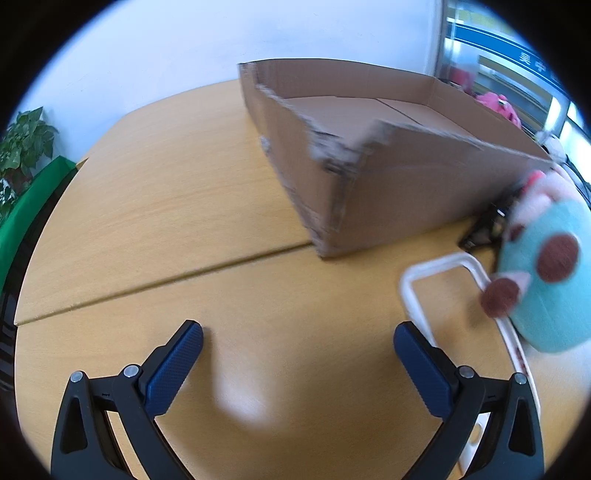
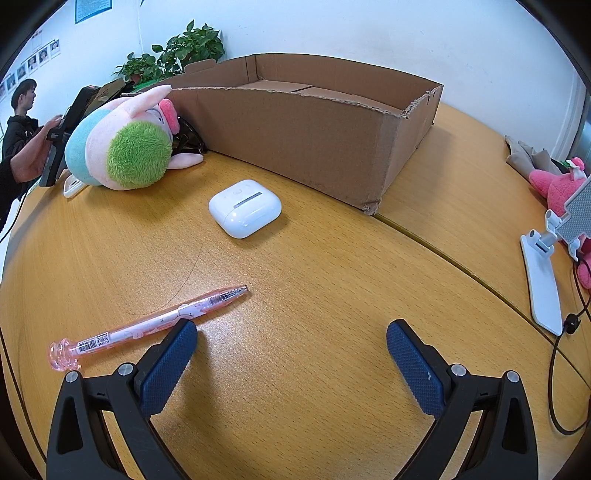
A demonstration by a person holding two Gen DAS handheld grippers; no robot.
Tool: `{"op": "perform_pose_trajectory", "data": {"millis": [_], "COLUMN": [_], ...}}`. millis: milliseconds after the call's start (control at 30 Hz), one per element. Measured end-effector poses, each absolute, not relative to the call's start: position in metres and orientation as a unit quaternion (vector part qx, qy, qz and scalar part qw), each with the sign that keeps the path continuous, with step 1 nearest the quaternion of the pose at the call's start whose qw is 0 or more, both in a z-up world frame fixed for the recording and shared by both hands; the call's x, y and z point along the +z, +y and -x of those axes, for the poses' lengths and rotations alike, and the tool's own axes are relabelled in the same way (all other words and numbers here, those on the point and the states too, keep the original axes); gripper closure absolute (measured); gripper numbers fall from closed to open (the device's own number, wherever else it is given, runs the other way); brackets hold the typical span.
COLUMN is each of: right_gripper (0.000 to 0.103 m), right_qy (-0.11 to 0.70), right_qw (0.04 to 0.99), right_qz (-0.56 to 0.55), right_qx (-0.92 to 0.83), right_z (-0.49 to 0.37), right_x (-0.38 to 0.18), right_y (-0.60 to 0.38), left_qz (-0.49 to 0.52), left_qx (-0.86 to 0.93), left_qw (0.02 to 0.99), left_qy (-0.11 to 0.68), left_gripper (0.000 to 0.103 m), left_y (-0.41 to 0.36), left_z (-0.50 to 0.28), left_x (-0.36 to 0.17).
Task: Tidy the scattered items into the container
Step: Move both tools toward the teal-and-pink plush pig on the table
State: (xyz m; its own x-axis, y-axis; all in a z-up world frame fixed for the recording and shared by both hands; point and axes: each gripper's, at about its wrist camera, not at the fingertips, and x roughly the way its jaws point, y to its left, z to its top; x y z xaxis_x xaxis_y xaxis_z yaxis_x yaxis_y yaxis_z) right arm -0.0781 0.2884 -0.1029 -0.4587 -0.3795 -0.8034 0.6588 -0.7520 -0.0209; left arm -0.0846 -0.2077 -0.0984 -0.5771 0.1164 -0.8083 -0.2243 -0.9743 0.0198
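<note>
Both grippers, left [image 1: 298, 338] and right [image 2: 291, 336], spread wide, nothing held. Pink pen [image 2: 147, 325] flat on table [image 2: 314, 280], long axis near-left to far-right, tip toward cardboard box [image 2: 303, 136], barrel touching right gripper's left fingertip [image 2: 181, 338].

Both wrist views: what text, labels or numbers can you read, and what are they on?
Nothing reads clearly.
Pen: barcode sticker near the clip end, digits too small to read.
Blue sign behind the window: white characters, blurred.
Wall poster and photo row: too small.
Box, white case, plush: no print visible.
</note>
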Motion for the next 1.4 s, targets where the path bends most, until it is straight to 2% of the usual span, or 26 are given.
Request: {"op": "perform_pose_trajectory", "data": {"millis": [433,867,1067,1200,1400], "right_gripper": [0.000,0.000,0.000,0.000,0.000], "right_qy": [0.167,0.166,0.166,0.166,0.166], "right_qw": [0.309,0.308,0.308,0.308,0.307], "right_qz": [-0.418,-0.418,-0.418,-0.418,-0.418], "right_qx": [-0.838,-0.838,-0.838,-0.838,-0.838], "right_z": [0.078,0.078,0.078,0.078,0.078], "right_x": [-0.103,-0.103,-0.103,-0.103,-0.103], "right_y": [0.288,0.288,0.288,0.288,0.288], "left_qz": [0.452,0.451,0.454,0.407,0.395], "left_qx": [0.891,0.891,0.886,0.898,0.891], "left_qw": [0.028,0.040,0.096,0.160,0.216], "left_qy": [0.025,0.028,0.016,0.044,0.060], "left_gripper": [0.000,0.000,0.001,0.001,0.001], "left_y": [-0.191,-0.182,-0.164,-0.123,-0.072], "left_z": [0.042,0.018,-0.006,-0.019,-0.017], "left_x": [-0.101,-0.100,-0.087,-0.055,-0.046]}}
